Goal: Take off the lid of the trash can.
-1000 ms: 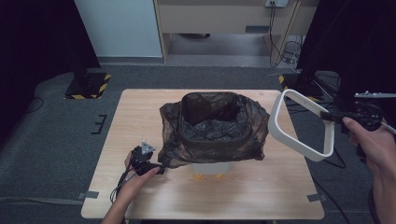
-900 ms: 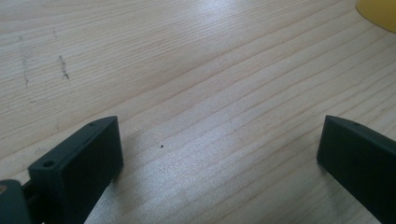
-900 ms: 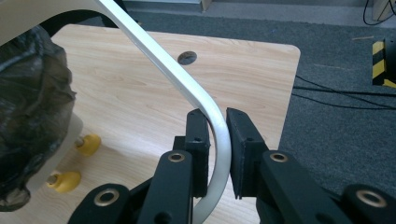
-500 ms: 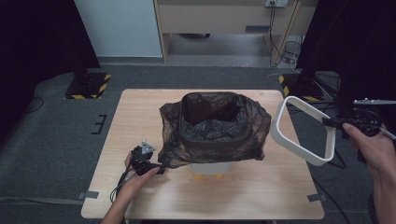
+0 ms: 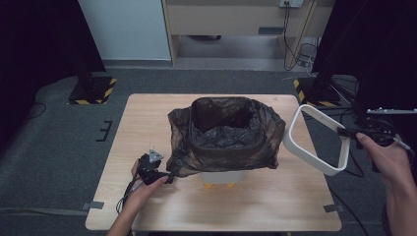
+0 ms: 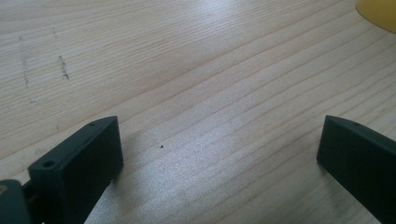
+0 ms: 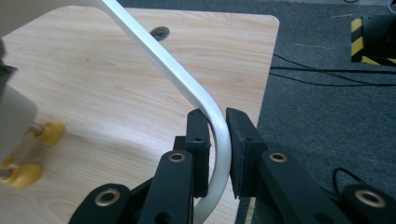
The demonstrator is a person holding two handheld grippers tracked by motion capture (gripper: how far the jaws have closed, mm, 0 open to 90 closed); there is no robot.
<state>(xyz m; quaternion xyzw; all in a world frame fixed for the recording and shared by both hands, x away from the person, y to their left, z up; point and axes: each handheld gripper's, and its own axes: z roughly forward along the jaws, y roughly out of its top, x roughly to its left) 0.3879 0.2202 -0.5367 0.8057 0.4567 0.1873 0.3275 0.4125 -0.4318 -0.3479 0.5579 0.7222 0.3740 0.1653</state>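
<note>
Right gripper [image 7: 215, 154] raised, fingers clamping white ring [image 7: 177, 74]

Table [image 5: 295, 206] is showing pale wood w/ fine straight grain, matt, a few dark scuffs in the left gripper view. Bin liner [image 5: 226, 132] is looking like thin dark plastic film, crinkled, slightly glossy. White ring [image 7: 187, 79] is reading as smooth plastic, soft sheen, poss. coated metal; hard to tell. Both claws, left claw [image 6: 219, 154] & right claw [image 7: 218, 149], are showing matt black plastic, w/ brass-coloured metal rivets on the right one. Floor [image 5: 59, 147] is appearing as rough grey carpet.
</note>
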